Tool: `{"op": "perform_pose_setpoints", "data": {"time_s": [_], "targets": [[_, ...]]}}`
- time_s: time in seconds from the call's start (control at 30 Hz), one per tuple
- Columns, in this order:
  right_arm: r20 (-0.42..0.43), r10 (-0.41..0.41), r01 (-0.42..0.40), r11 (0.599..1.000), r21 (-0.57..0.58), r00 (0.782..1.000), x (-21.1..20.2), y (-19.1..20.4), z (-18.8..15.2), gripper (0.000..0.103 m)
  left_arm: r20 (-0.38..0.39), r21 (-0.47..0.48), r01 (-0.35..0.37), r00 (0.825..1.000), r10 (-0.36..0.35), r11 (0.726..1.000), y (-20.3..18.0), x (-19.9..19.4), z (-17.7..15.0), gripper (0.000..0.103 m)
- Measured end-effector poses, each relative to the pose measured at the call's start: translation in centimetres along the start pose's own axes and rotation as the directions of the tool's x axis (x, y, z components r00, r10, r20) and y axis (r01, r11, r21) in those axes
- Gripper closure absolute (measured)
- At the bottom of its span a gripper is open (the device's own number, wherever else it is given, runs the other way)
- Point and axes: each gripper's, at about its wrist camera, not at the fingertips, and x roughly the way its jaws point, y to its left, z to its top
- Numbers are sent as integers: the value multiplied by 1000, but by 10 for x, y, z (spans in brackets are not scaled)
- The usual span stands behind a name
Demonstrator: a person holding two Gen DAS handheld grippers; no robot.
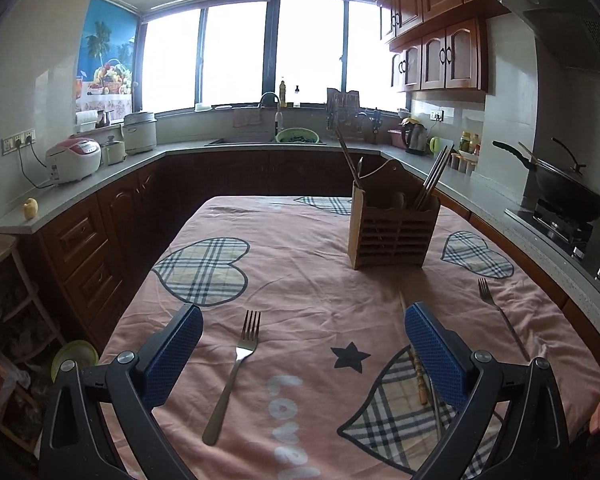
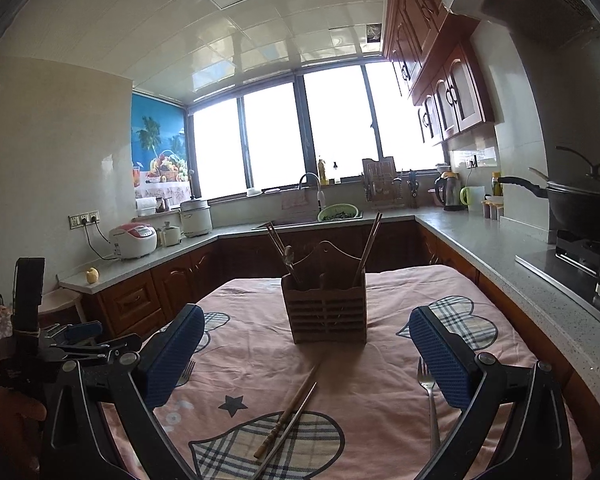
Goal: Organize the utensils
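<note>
Fork (image 1: 236,372) lies loose on the tablecloth (image 1: 300,280), between the spread fingers of the empty left gripper (image 1: 302,354), its handle toward the camera. Right gripper (image 2: 306,358), also spread and empty, frames the chopsticks (image 2: 288,416); wooden holder (image 2: 326,312) stands beyond.

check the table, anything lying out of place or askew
Yes. Two forks and a pair of chopsticks lie loose on the pink cloth, outside the wooden holder. The chopsticks sit diagonally. Nothing looks spilled or damaged.
</note>
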Motion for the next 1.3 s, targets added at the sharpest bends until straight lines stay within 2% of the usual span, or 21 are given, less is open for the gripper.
{"op": "perform_pose_setpoints", "data": {"time_s": [0.2, 0.4, 0.57, 0.97, 1.3], "targets": [[22, -53, 53, 999, -13, 998, 6, 7, -46, 0, 30, 39, -2, 1000, 1, 999, -11, 4, -41, 1], [-46, -85, 83, 996, -36, 995, 18, 7, -79, 0, 27, 21, 2, 1000, -3, 1000, -9, 4, -58, 1], [-46, -84, 82, 996, -38, 995, 10, 8, -83, 0, 40, 31, -25, 999, 23, 999, -10, -3, -63, 1], [-82, -72, 68, 997, -45, 994, 3, 13, -98, 0, 65, 24, -28, 998, 27, 999, -7, -17, -67, 1], [-99, -91, 87, 995, -39, 991, -1, 12, -104, 0, 77, 13, -27, 997, 26, 1000, -5, -23, -69, 1]]}}
